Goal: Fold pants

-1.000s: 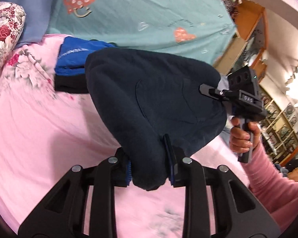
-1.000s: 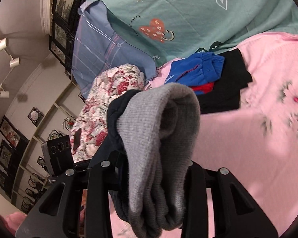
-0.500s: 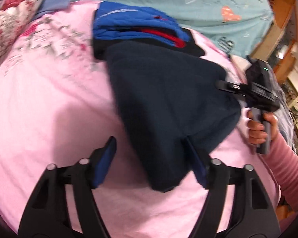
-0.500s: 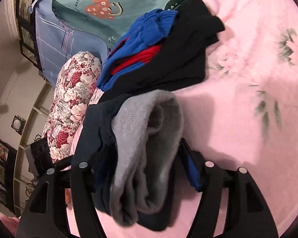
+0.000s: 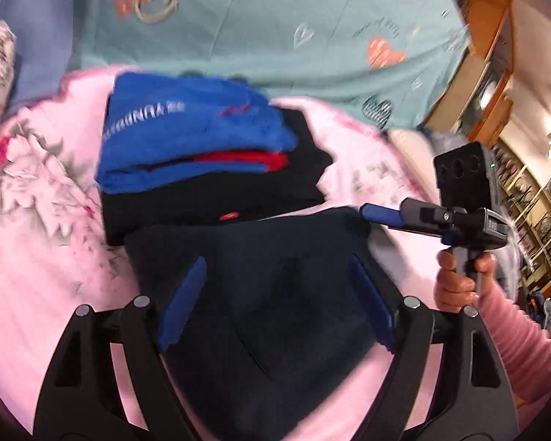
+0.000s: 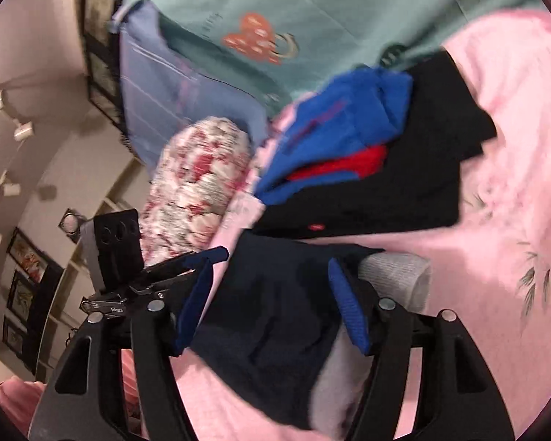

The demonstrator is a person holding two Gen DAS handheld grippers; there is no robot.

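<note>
Both claws agape over pants

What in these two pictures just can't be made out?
- White lettering on the blue garment, left wrist view: motion blur.
- Near end of the dark navy pants, both views: the left claw and right claw frames cover it.
- Black garment under the blue one: mostly hidden.
- The person: only a hand and pink sleeve, cut by the edge.

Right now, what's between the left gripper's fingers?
The folded navy pants lie on the pink bedspread between the left gripper's open fingers, untouched, in the left wrist view.
</note>
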